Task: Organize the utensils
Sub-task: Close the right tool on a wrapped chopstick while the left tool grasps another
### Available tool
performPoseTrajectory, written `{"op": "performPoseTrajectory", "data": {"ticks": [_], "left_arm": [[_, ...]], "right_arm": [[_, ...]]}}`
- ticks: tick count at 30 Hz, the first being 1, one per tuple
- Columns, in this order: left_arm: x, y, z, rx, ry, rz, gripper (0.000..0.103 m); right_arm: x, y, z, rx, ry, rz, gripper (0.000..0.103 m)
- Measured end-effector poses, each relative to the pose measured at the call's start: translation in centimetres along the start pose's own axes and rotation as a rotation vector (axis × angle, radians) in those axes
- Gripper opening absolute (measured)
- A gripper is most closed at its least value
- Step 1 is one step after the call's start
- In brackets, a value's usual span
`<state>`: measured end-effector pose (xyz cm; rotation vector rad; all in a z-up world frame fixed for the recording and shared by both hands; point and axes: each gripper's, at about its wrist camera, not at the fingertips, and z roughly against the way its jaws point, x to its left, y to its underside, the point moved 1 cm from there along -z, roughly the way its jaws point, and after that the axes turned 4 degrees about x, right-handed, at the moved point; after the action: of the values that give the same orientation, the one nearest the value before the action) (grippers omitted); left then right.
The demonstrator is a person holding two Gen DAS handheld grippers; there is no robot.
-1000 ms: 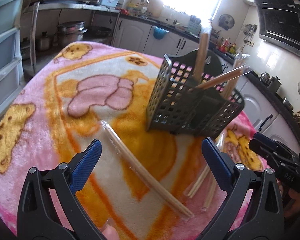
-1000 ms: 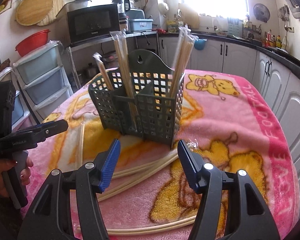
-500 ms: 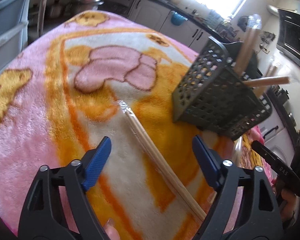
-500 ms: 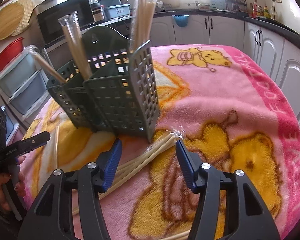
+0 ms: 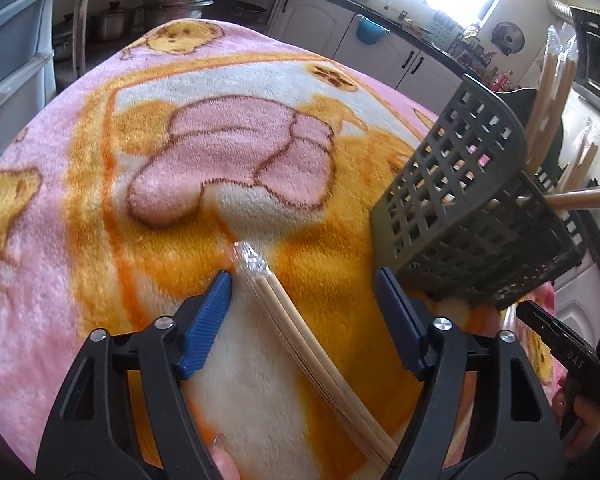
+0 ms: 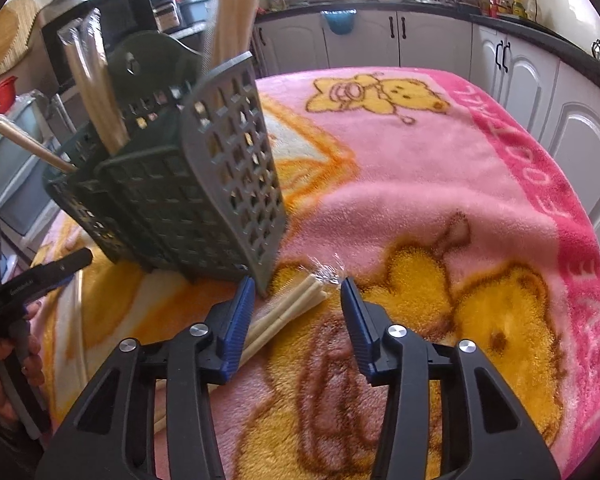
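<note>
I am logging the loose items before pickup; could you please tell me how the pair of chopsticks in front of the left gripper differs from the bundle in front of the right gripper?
The tan wooden chopstick pair is darker and has squarish edges; the cream-white chopstick bundle is paler and rounded. The pair lies apart from the grey plastic lattice basket; the bundle's tip lies at the basket's corner. Both lie flat in clear wrappers on the pink blanket, between open jaws.
</note>
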<state>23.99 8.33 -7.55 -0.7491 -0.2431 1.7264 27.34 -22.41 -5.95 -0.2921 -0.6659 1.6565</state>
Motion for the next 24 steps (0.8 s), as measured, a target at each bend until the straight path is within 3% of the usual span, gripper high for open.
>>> {"op": "performPoseTrajectory", "data": {"ticks": [13, 19, 24], "left_arm": [[0.9, -0.7, -0.4, -0.016, -0.047, 0.005, 0.039], [2.3, -1.0, -0.4, -0.022, -0.036, 0.055, 0.017], [3.1, -1.0, -0.3, -0.022, -0.004, 0.088, 0.011]], "right_arm": [[-2.2, 0.1, -1.1, 0.034, -0.038, -0.08, 0.023], [-3.2, 0.5, 0.4, 0.011, -0.072, -0.138, 0.016], [-3.6, 0.8, 2.1, -0.019, -0.114, -0.168, 0.013]]}}
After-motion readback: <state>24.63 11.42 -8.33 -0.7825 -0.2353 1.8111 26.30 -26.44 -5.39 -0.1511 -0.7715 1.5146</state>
